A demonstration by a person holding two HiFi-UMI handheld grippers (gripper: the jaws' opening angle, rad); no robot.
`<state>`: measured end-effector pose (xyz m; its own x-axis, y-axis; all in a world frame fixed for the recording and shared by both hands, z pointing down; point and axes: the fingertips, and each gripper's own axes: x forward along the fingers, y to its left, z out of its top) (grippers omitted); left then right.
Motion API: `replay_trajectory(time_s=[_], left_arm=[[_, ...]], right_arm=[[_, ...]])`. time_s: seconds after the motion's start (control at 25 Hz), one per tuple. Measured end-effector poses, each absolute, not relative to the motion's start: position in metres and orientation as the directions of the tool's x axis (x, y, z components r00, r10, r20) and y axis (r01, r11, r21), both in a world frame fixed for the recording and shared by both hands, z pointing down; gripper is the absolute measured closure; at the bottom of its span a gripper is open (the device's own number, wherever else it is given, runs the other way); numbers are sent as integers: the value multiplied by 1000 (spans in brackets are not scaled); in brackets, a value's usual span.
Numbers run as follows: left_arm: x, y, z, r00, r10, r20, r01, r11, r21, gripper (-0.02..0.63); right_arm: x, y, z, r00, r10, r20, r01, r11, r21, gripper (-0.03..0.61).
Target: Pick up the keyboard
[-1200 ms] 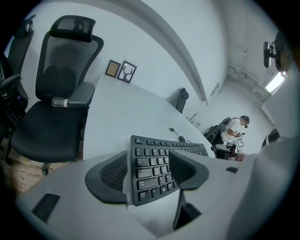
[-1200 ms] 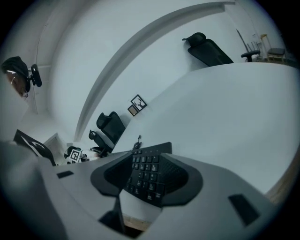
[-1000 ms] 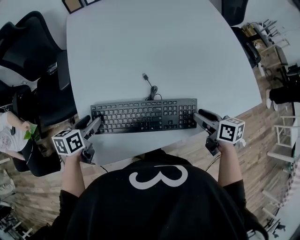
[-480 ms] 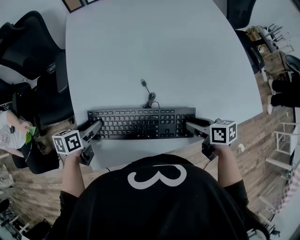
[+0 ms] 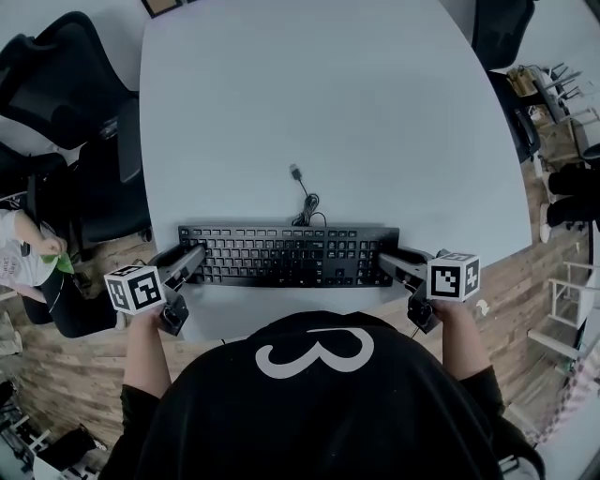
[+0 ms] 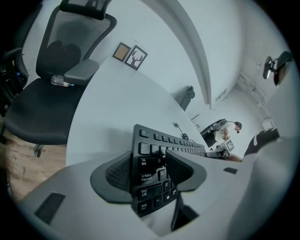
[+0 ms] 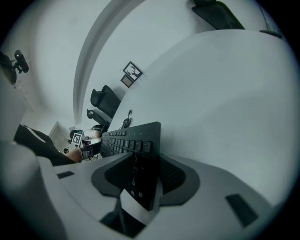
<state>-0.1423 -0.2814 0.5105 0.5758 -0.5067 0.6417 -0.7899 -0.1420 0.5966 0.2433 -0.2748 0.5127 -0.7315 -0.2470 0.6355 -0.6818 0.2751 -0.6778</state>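
Note:
A black keyboard [image 5: 286, 255] lies flat near the front edge of the white table [image 5: 328, 94], its cable [image 5: 305, 192] trailing away behind it. My left gripper [image 5: 190, 261] straddles the keyboard's left end and my right gripper [image 5: 390, 263] its right end. In the left gripper view the keyboard [image 6: 151, 140] runs between the jaws of the left gripper [image 6: 147, 165], which are closing around it. In the right gripper view the keyboard's edge [image 7: 140, 159] stands between the closing jaws of the right gripper [image 7: 143, 180], with a little gap still showing beside one pad.
Black office chairs [image 5: 56, 84] stand left of the table, one close by in the left gripper view [image 6: 56, 79]. Another chair [image 5: 502, 28] is at the far right. A seated person [image 5: 19, 258] is at the left edge. Wooden floor surrounds the table.
Both grippers have moved inward and slightly down onto the keyboard's two ends. Their jaws have narrowed around it. The keyboard still lies on the table.

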Motion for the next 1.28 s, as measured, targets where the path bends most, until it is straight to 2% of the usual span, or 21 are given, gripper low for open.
replay_trajectory(time_s=[0.72, 1.28], left_arm=[[-142, -283, 510, 530, -543, 651, -815, -116, 567, 389], [-141, -282, 506, 514, -565, 646, -823, -111, 558, 388]], right_arm=[[245, -276, 516, -706, -244, 665, -708, 245, -662, 416], [243, -280, 511, -696, -307, 649, -718, 268, -643, 414]])
